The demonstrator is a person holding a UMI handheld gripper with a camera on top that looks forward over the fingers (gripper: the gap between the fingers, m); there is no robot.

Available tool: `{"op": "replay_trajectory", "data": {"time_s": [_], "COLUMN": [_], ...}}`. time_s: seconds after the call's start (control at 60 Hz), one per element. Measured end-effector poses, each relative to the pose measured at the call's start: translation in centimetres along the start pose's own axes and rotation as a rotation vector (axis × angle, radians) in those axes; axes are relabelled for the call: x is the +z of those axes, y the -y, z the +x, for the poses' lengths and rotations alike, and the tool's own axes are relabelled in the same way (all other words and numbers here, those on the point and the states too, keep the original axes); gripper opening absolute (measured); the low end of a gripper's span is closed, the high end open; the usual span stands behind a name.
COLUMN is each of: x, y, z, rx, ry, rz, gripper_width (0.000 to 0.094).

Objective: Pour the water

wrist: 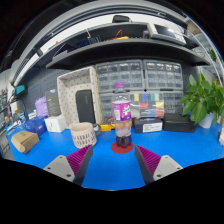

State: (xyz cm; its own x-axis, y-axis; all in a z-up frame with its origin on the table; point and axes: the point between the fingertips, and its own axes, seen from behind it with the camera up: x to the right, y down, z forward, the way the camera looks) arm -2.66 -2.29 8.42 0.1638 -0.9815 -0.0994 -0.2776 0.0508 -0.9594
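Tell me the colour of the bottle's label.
Pink, on the bottle standing just beyond the open gripper; gripper view.

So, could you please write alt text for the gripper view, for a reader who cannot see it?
A clear water bottle with a pink label stands on a blue table, just beyond the open fingers of the hand-held gripper. A small woven basket sits to the bottle's left and a green plant to the far right.

bottle (121, 108) beyond open jaws, blue table (170, 145)

Clear bottle (121, 112), pink label, white cap, upright on blue table, just ahead of open fingers
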Motion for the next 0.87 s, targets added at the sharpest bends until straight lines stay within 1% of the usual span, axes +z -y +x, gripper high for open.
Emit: {"op": "replay_trajectory", "data": {"time_s": [0.15, 0.467, 0.6, 0.867], "x": [-2.8, -6.9, -8.2, -9.2], "y": [0.4, 3.6, 5.0, 6.1], "z": [-0.7, -0.8, -0.9, -1.4], "rx": [-0.004, -0.035, -0.05, -0.068], "ry": [-0.012, -0.054, -0.067, -0.074], "rz": [0.011, 0.061, 0.082, 0.102], "gripper_width": [0.0863, 0.0864, 0.0864, 0.0864]}}
